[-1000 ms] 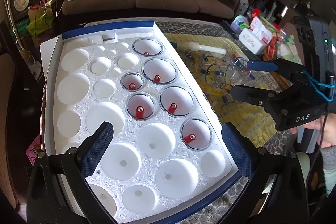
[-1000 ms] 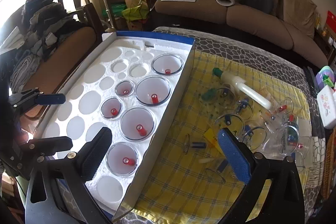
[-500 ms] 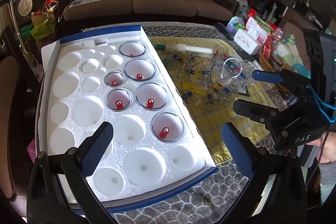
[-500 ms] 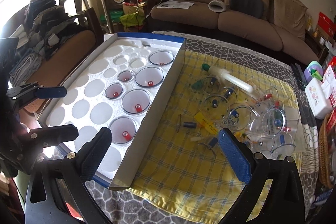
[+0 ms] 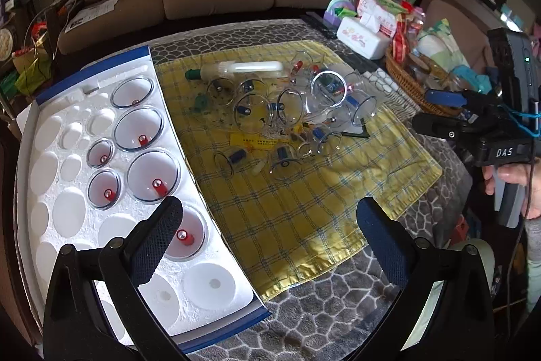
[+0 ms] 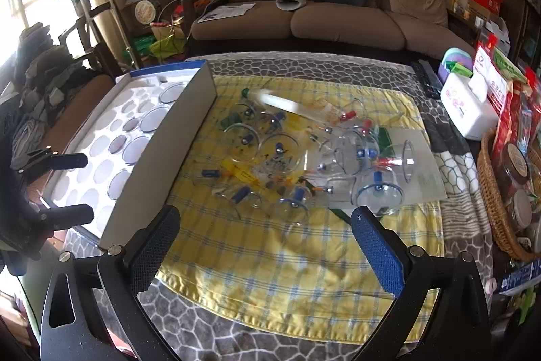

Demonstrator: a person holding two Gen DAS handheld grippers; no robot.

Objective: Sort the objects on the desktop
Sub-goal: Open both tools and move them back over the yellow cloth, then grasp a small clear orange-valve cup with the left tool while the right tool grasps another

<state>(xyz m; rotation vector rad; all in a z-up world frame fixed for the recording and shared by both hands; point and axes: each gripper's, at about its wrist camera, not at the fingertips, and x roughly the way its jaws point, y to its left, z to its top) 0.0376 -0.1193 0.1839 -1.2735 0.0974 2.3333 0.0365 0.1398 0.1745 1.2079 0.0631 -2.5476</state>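
A white foam tray in a blue-edged box lies on the left of the table; several clear cups with red valves sit in its wells. The tray also shows in the right wrist view. A heap of loose clear cups with blue and red valves lies on a yellow checked cloth, with a white pump tube behind them. The heap shows in the right wrist view too. My left gripper is open and empty above the tray's near corner. My right gripper is open and empty above the cloth's near edge.
A wicker basket of packets and a white tissue box stand at the table's right edge. A brown sofa is behind the table. A chair piled with clothes stands to the left.
Both grippers have pulled back and swung right, away from the tray toward the cloth. The loose cups now lie more in the centre of both views. Both stay open and empty.
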